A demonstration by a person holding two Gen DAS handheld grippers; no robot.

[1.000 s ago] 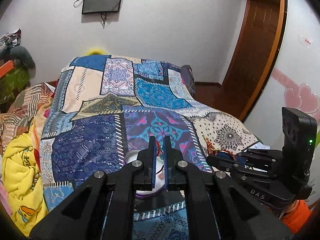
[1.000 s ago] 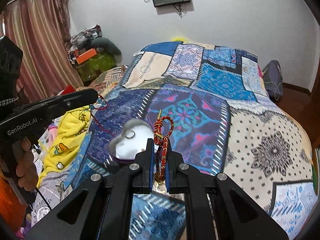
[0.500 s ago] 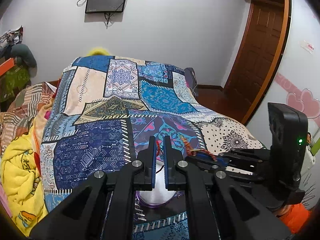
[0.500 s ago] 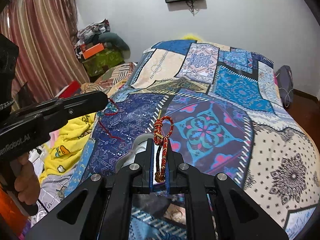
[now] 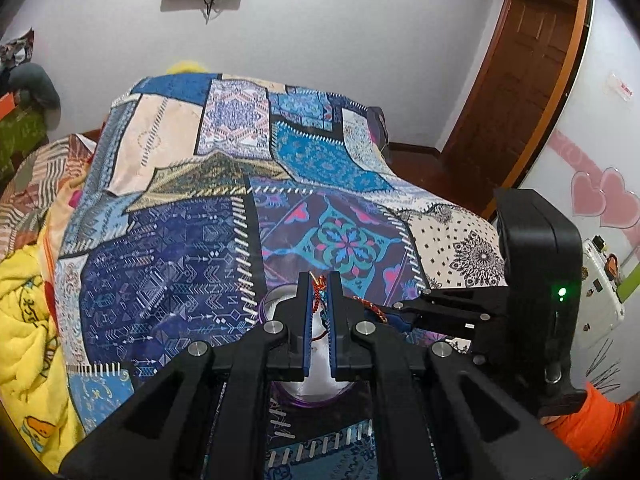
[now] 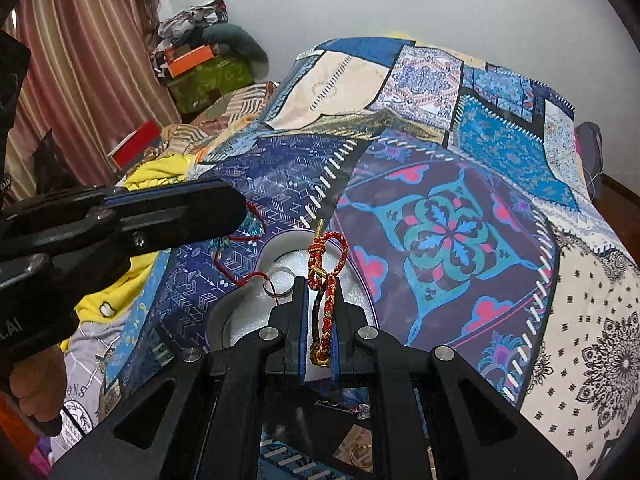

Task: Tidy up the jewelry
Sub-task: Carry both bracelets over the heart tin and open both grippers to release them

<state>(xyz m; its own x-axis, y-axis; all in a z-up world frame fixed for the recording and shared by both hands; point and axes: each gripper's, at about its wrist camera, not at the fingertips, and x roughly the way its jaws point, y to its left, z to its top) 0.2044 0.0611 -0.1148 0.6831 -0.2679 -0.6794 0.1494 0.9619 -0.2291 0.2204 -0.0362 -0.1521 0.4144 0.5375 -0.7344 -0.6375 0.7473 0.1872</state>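
The right gripper [image 6: 319, 300] has its jaws closed on a braided red-and-gold cord bracelet [image 6: 325, 280], held over the heart-shaped purple-rimmed box with white lining [image 6: 256, 312] on the near part of the patchwork bed cover [image 6: 440, 220]. The left gripper [image 5: 319, 300], just left of it, pinches a thin red cord bracelet with turquoise beads [image 6: 250, 228], which trails into the box.

Two tongs [image 6: 320, 284], two bracelets [image 6: 325, 280], one heart-shaped box [image 6: 256, 316], one ring [image 6: 280, 282].
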